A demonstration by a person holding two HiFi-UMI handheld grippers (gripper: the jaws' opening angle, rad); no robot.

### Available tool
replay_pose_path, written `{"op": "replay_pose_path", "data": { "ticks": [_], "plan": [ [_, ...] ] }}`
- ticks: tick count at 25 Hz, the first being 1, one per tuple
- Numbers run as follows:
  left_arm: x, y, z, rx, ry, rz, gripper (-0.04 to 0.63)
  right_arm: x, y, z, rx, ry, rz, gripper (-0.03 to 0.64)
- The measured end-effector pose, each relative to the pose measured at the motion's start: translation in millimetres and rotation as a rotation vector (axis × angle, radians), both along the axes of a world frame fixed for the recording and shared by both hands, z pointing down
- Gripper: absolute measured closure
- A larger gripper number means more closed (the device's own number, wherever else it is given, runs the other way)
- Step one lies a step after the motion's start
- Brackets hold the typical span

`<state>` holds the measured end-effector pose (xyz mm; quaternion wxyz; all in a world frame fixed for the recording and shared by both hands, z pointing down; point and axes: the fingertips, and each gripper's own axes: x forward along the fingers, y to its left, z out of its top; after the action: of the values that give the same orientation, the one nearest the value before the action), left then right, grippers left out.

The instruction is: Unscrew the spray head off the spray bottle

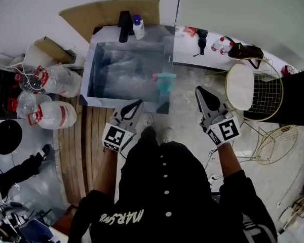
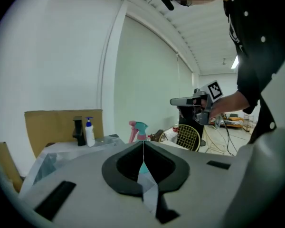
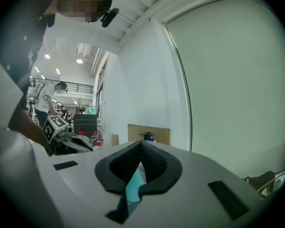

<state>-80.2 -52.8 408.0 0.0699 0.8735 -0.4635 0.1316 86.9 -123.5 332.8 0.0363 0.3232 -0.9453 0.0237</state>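
A teal spray bottle (image 1: 165, 83) with a teal and pink spray head stands at the near right corner of the plastic-covered table (image 1: 106, 80). In the left gripper view its spray head (image 2: 138, 129) shows just past the jaw tips. My left gripper (image 1: 132, 108) is held in front of the table's near edge, shut and empty, a little left of the bottle. My right gripper (image 1: 202, 95) hangs to the right of the bottle, also shut and empty. Neither touches the bottle. Both jaw pairs (image 2: 143, 144) (image 3: 140, 144) meet at the tips.
A white pump bottle (image 1: 138, 27) and a black object (image 1: 124, 26) stand at the table's far edge before a cardboard sheet (image 1: 111, 11). Large water jugs (image 1: 54, 80) lie on the floor at left. A round wire stool (image 1: 254, 88) stands at right.
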Motion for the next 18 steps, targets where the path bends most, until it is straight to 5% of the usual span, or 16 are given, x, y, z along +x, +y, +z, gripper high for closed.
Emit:
{"op": "replay_pose_path", "data": {
  "ticks": [6, 9, 13, 18],
  "plan": [
    [9.9, -38.3, 48.3, -0.086, -0.061, 0.186, 0.554, -28.8, -28.4, 6.1, 0.010, 0.069, -0.052, 0.604],
    [13.4, -52.7, 68.2, -0.106, -0.066, 0.269, 0.475, -42.7, -35.1, 12.2, -0.002, 0.081, -0.075, 0.604],
    [25.4, -82.7, 85.5, -0.083, -0.016, 0.384, 0.280, -63.3, -53.4, 2.4, 0.032, 0.011, -0.067, 0.604],
    [38.0, -98.2, 127.2, -0.120, -0.066, 0.513, 0.215, -73.5, -55.1, 15.1, -0.013, 0.038, -0.049, 0.604]
  ]
}}
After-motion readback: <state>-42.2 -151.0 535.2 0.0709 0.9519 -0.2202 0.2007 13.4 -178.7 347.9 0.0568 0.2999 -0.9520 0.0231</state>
